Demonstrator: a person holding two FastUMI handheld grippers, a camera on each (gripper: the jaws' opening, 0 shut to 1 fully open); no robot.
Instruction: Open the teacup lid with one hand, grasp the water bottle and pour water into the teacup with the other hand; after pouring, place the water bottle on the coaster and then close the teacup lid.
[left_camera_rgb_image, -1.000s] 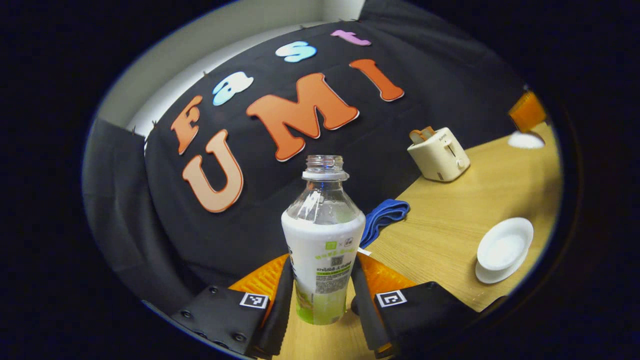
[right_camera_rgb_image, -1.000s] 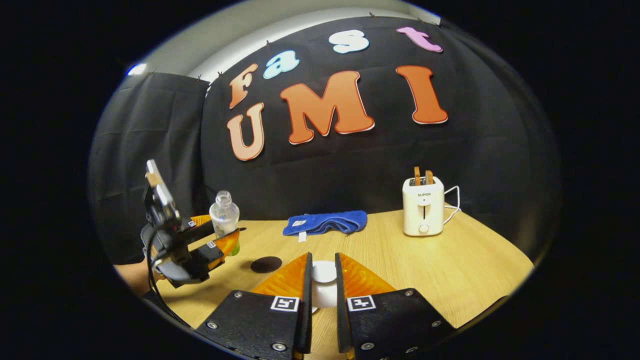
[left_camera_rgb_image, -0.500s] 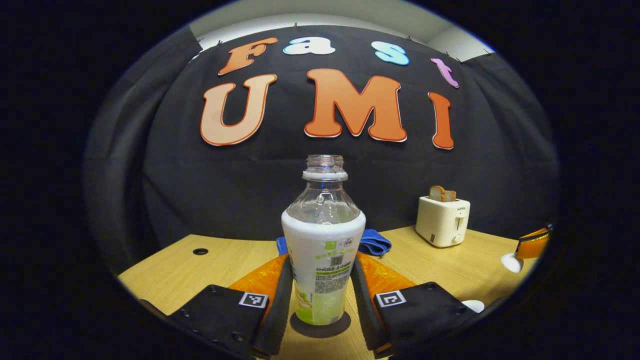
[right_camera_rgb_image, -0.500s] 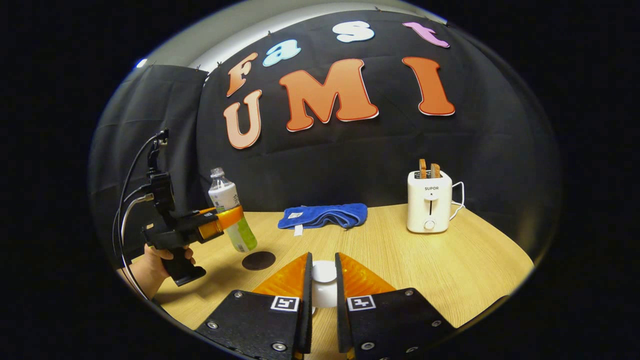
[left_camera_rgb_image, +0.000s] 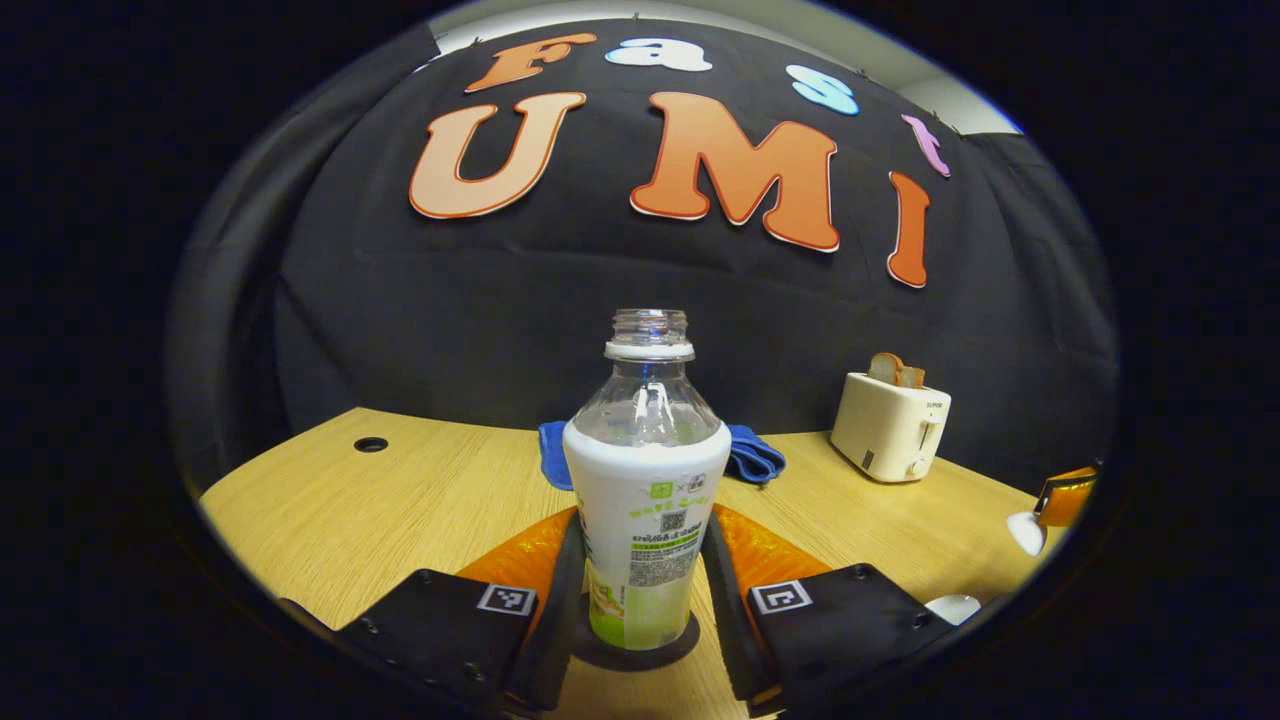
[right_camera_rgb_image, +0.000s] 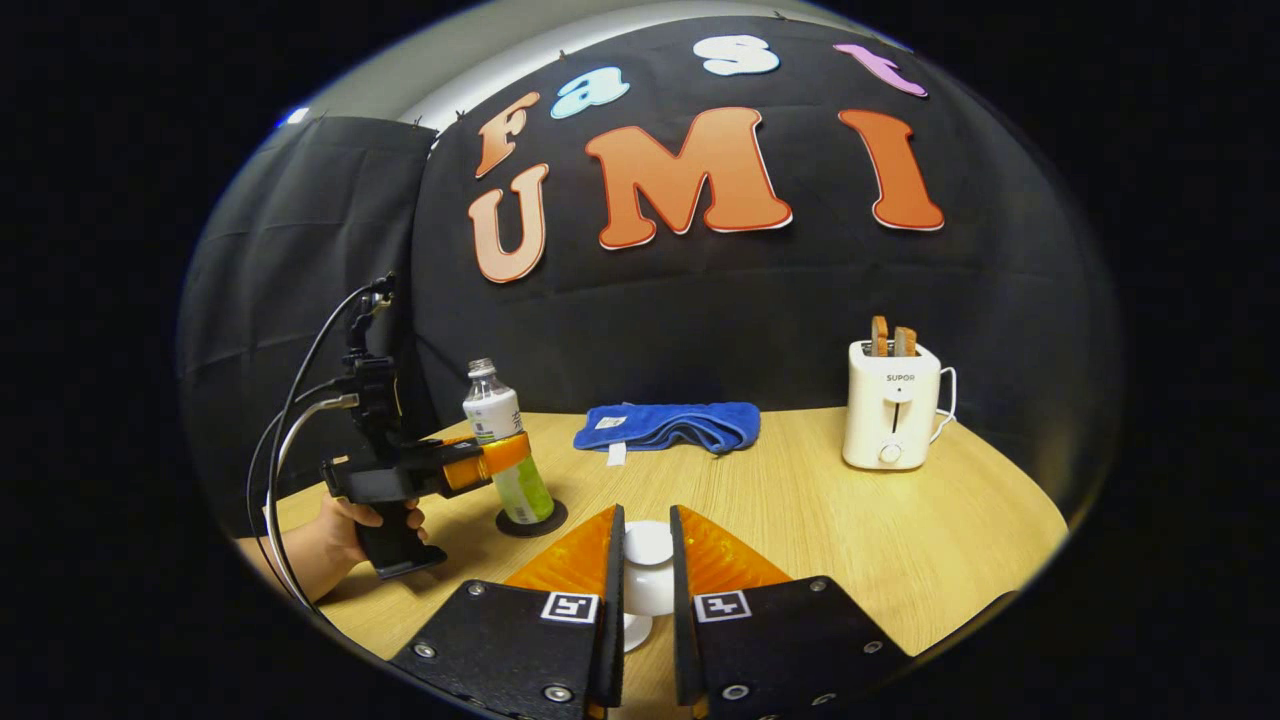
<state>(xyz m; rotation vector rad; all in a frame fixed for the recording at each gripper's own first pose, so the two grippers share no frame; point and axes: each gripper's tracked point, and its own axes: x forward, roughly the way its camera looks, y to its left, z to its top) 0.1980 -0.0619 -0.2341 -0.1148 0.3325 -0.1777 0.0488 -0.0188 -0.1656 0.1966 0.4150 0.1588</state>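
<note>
The uncapped water bottle (left_camera_rgb_image: 645, 500) with a white and green label stands on the round dark coaster (left_camera_rgb_image: 672, 642), and my left gripper (left_camera_rgb_image: 643, 530) is shut on its body. In the right gripper view the bottle (right_camera_rgb_image: 503, 445) leans slightly on the coaster (right_camera_rgb_image: 545, 522), held by the left gripper (right_camera_rgb_image: 487, 458) and a hand (right_camera_rgb_image: 335, 530). My right gripper (right_camera_rgb_image: 646, 530) is shut on the knob of the white teacup lid (right_camera_rgb_image: 648, 560). In the left gripper view that lid (left_camera_rgb_image: 1024, 530) hangs from the right gripper (left_camera_rgb_image: 1062, 497) above the white teacup (left_camera_rgb_image: 950, 607).
A cream toaster (right_camera_rgb_image: 893, 410) with toast in it stands at the back right of the wooden table (right_camera_rgb_image: 850, 540). A folded blue cloth (right_camera_rgb_image: 668, 425) lies by the back wall. A small round hole (left_camera_rgb_image: 370, 444) marks the table's far left.
My left gripper swung from tilted back to upright and lowered the bottle onto the coaster. The right gripper stayed in place, shut on the lid.
</note>
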